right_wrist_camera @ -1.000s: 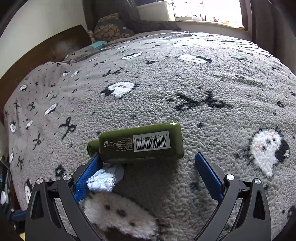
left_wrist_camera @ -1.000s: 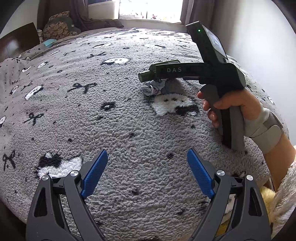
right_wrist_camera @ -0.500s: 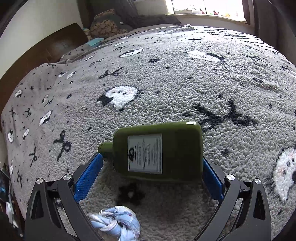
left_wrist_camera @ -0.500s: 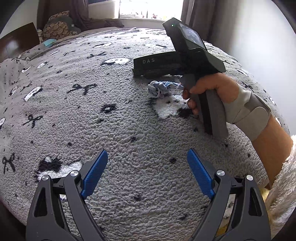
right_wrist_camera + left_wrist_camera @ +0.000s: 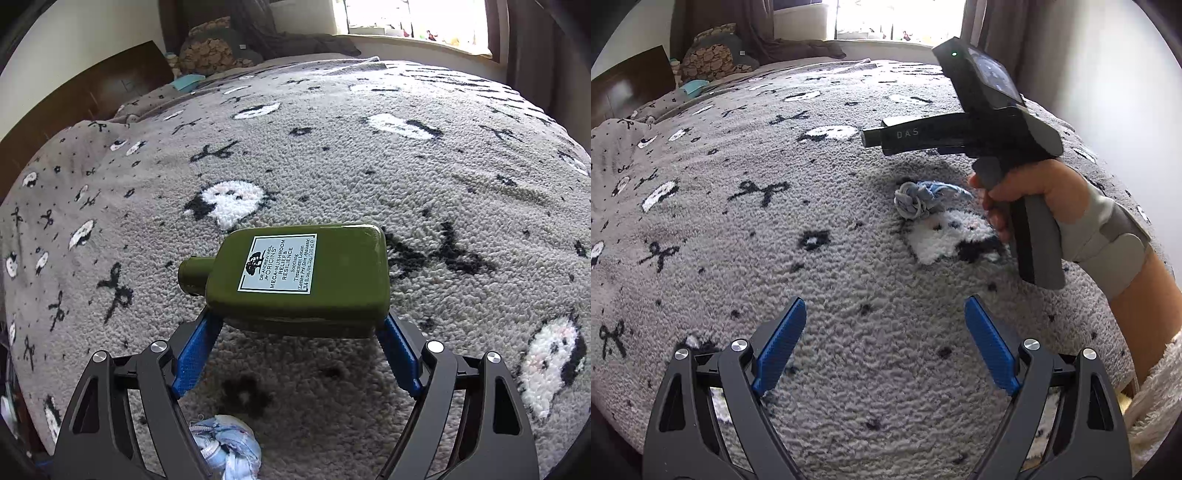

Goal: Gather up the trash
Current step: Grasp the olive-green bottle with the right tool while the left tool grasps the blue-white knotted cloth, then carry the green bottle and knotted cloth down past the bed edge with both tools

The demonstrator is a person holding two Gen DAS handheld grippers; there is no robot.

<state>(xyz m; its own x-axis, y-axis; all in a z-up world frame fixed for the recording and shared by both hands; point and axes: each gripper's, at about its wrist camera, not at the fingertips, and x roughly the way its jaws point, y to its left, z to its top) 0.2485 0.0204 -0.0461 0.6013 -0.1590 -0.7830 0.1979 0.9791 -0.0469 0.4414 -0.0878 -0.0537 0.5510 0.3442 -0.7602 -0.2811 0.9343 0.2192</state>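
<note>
My right gripper (image 5: 295, 328) is shut on a dark green lotion bottle (image 5: 295, 280) with a white label, held sideways above the grey fleece blanket (image 5: 406, 184), neck to the left. A crumpled blue-white wad of paper (image 5: 225, 446) lies on the blanket below it. In the left wrist view the right gripper (image 5: 871, 137) is held up at the upper right, the bottle mostly hidden behind its fingers. The wad (image 5: 919, 199) lies under it. My left gripper (image 5: 886, 347) is open and empty, low over the blanket near its front edge.
The blanket (image 5: 738, 240) has black bows and white ghost shapes. Pillows (image 5: 716, 55) and a dark wooden headboard (image 5: 624, 92) are at the far left. A window (image 5: 897, 18) with curtains is at the back, a white wall (image 5: 1108, 74) on the right.
My right gripper has closed on the green bottle and lifted it off the blanket, turning its label face up. The paper wad stayed where it was. The left gripper barely moved.
</note>
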